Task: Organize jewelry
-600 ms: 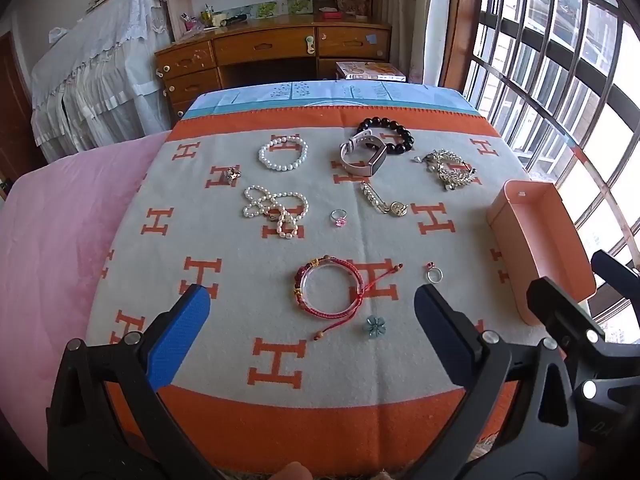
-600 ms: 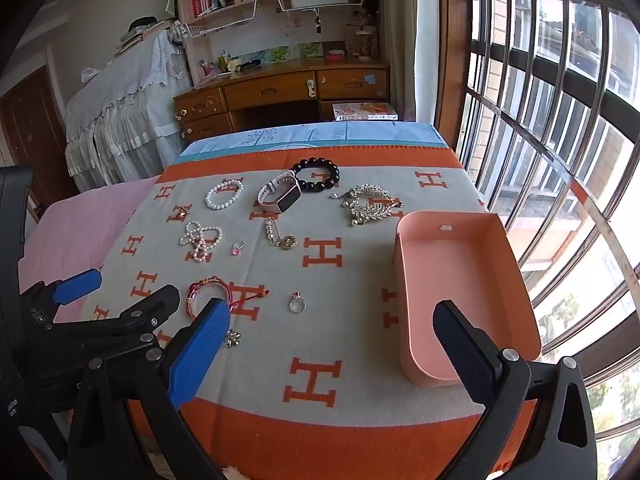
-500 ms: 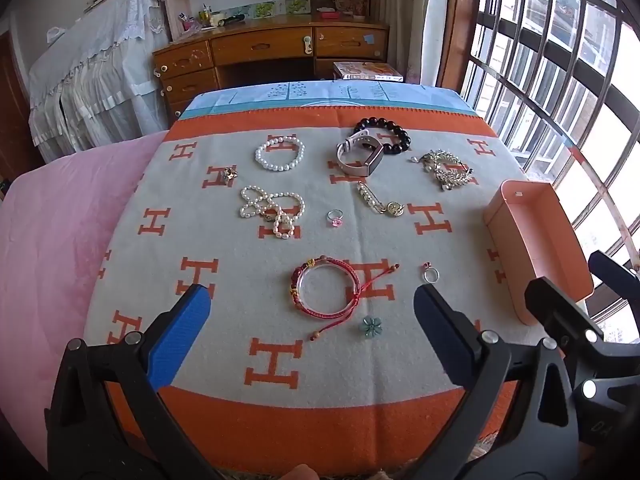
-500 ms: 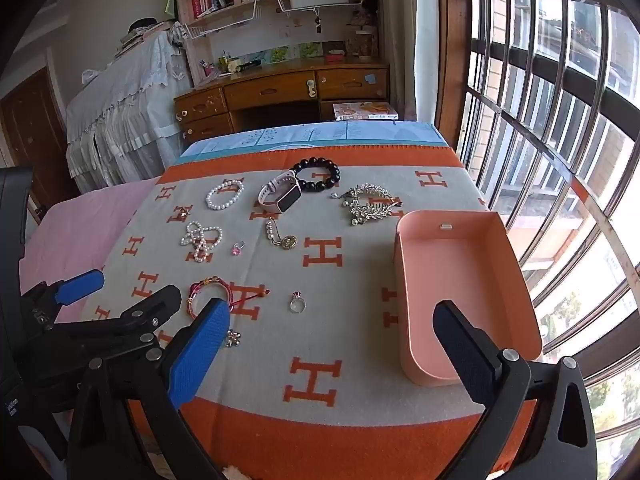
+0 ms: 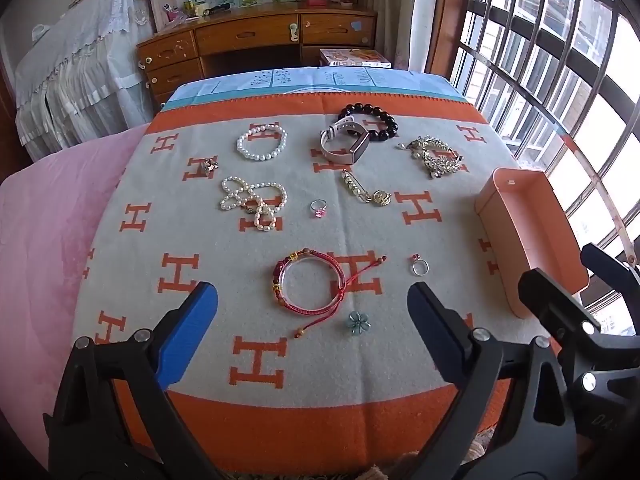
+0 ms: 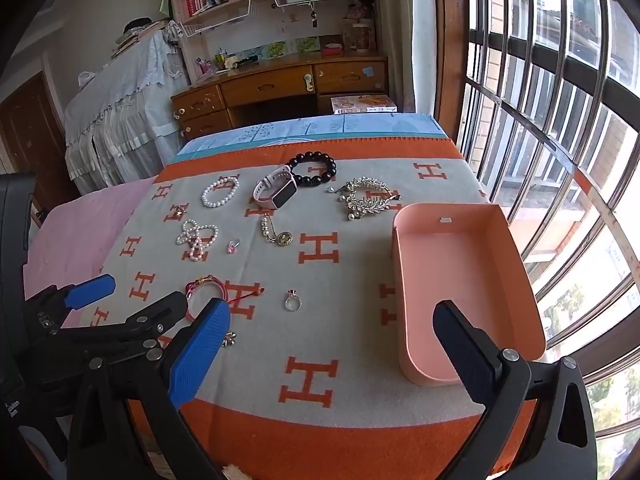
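Jewelry lies spread on a grey and orange H-patterned blanket (image 5: 256, 364). A red cord bracelet (image 5: 310, 286) and a small teal flower charm (image 5: 358, 323) lie just ahead of my open, empty left gripper (image 5: 312, 332). A silver ring (image 5: 420, 267) with a red stone lies to their right, also in the right wrist view (image 6: 293, 302). Farther off lie a pink-stone ring (image 5: 319, 209), pearl strands (image 5: 252, 202), a pearl bracelet (image 5: 262, 143), a pink watch (image 5: 346, 145), a black bead bracelet (image 5: 374, 117) and a silver hair clip (image 5: 434, 155). An empty pink tray (image 6: 464, 280) stands at the right. My right gripper (image 6: 332, 348) is open and empty at the near edge.
The blanket sits on a bed with a pink cover (image 5: 44, 232) to the left. A barred window (image 6: 560, 120) runs along the right. A wooden desk (image 5: 256, 40) stands beyond the bed's far end. A gold brooch (image 5: 366, 192) and a small earring (image 5: 209, 165) also lie on the blanket.
Both grippers have shifted only slightly; the left wrist view has drifted a little, and the jewelry and tray have not moved.
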A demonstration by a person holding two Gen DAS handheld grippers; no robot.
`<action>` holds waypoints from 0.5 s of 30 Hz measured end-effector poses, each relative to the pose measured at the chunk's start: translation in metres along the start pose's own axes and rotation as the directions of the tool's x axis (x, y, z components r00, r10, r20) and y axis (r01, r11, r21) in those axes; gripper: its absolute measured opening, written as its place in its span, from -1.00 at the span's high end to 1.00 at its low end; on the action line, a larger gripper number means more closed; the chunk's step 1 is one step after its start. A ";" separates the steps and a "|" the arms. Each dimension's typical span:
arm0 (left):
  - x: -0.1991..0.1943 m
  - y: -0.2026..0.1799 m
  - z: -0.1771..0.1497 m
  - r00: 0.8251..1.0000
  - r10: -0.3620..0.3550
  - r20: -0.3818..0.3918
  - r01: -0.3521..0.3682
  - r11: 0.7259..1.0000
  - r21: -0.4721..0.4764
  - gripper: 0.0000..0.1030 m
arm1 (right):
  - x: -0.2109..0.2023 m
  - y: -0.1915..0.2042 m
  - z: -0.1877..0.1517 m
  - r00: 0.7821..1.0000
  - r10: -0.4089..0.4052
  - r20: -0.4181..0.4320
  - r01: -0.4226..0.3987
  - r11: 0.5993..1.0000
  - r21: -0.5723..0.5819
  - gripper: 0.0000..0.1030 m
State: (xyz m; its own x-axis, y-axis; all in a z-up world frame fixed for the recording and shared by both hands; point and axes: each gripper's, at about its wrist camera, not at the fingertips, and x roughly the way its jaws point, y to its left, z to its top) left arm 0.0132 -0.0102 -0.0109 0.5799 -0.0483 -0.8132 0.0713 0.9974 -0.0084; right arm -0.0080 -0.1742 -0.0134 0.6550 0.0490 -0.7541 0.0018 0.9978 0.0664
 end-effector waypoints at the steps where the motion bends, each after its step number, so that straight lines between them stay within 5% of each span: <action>1: 0.000 0.000 0.001 1.000 -0.003 -0.001 0.003 1.000 0.001 -0.84 | 0.000 -0.005 0.001 1.000 0.008 -0.003 -0.008 1.000 0.004 -1.00; 15: 0.003 0.001 0.007 1.000 -0.027 -0.008 0.027 1.000 0.005 -0.83 | 0.004 -0.011 0.009 1.000 0.000 0.001 0.000 1.000 -0.003 -1.00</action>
State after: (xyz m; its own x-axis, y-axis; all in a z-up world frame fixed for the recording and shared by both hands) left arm 0.0205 -0.0102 -0.0093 0.5711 -0.0745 -0.8175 0.0911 0.9955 -0.0271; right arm 0.0015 -0.1849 -0.0115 0.6560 0.0490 -0.7532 -0.0003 0.9979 0.0647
